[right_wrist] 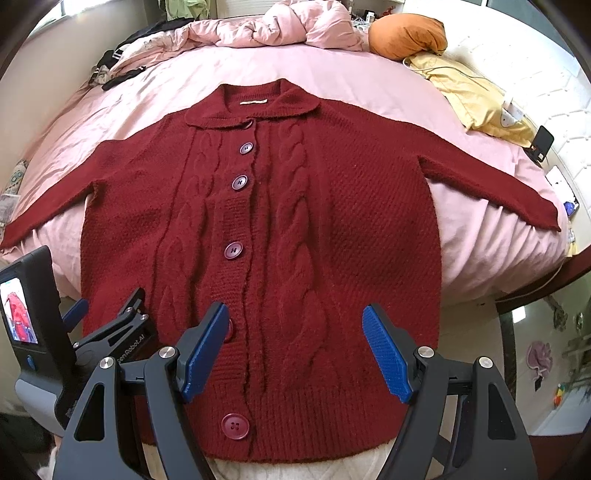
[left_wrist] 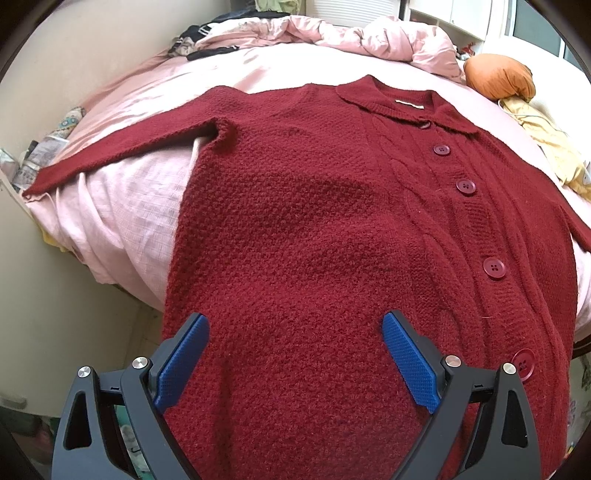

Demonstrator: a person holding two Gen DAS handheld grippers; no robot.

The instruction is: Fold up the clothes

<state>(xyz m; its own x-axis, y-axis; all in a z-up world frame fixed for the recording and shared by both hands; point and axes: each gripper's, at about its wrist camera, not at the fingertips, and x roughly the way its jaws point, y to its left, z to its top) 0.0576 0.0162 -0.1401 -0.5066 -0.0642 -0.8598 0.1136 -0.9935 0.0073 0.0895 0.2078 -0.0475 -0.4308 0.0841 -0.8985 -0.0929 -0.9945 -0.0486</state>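
Grippers: left black gripper with blue pads (left_wrist: 295, 363) and right black gripper with blue pads (right_wrist: 295, 350) hover over the hem, jaws spread wide, holding nothing.
Bed: pink sheeted bed (right_wrist: 369, 74).
Cardigan: dark red cable-knit buttoned cardigan (right_wrist: 295, 221) lies flat on the bed, sleeves outstretched.
Progress: no fold visible; all folding remains.

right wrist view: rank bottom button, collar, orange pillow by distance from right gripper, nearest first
1. bottom button, at the hem, just left of the right gripper.
2. collar, far end of the cardigan, mid-bed.
3. orange pillow, beyond it, far right.
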